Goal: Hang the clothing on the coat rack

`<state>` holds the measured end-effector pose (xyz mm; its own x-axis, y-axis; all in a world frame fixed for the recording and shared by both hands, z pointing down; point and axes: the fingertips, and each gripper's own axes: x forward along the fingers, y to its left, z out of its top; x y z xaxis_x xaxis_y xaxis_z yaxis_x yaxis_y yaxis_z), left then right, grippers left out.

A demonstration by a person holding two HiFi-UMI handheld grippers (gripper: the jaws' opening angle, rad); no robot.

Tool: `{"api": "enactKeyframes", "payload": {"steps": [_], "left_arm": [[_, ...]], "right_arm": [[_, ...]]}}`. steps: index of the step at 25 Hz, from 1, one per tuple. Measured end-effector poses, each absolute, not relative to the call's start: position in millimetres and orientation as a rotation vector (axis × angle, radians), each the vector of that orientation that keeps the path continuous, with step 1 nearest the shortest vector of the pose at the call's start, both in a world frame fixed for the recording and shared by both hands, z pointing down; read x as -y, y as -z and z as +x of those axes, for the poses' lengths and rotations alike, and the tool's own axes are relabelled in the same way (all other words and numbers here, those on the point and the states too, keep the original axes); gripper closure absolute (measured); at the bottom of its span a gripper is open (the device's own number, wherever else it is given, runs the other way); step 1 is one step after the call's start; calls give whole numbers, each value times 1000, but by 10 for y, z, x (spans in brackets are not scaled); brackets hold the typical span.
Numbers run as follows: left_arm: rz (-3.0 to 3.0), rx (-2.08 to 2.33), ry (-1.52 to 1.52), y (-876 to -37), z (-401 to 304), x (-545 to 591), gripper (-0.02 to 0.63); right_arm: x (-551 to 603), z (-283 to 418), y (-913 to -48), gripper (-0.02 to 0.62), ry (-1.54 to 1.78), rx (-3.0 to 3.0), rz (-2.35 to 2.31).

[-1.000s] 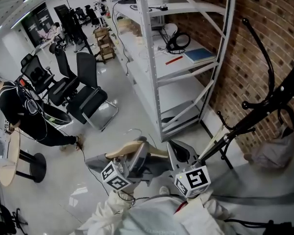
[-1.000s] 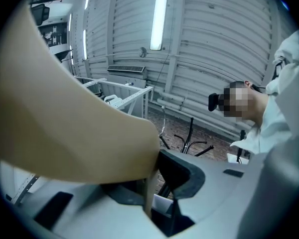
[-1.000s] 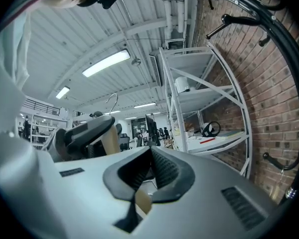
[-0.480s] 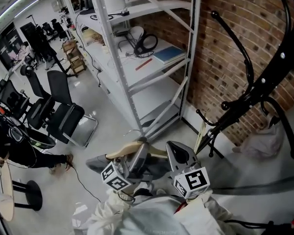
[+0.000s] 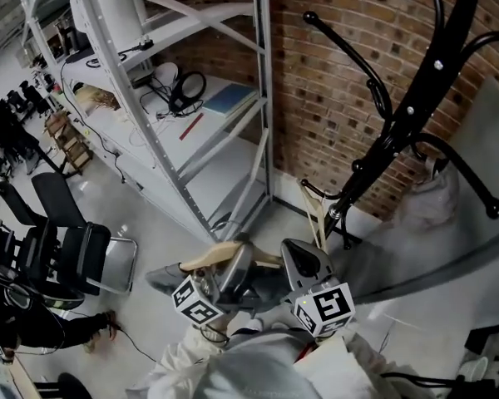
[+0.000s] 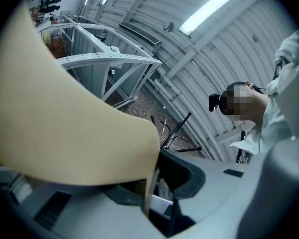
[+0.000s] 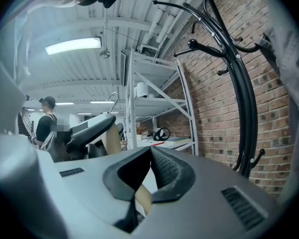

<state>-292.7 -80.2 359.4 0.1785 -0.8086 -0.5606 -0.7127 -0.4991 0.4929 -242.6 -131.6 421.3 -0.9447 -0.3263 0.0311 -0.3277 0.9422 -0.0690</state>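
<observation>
A wooden hanger with a wire hook is held low in the head view by both grippers. Grey clothing hangs under its left end. My left gripper is shut on the hanger's thick wood. My right gripper is shut on its other end, where a tan strip shows between the pads. The black coat rack stands ahead to the right against the brick wall, its curved arms spread above the grippers. It rises close by in the right gripper view.
White metal shelving with headphones and a blue book stands ahead on the left. Black office chairs and a person are at the far left. A pale bag and a folded wooden frame sit at the rack's base.
The head view has swung right. The coat rack has come nearer and toward the middle, while the chairs and person slid off left. Both grippers keep their hold on the hanger.
</observation>
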Motion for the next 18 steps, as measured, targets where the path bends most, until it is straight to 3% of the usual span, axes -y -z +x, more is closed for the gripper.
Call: {"api": "enactKeyframes", "payload": {"steps": [18], "left_arm": [[2469, 910, 1105, -3683, -2443, 880, 511]], "right_arm": [[1071, -1757, -4282, 571, -105, 2887, 1166]]}}
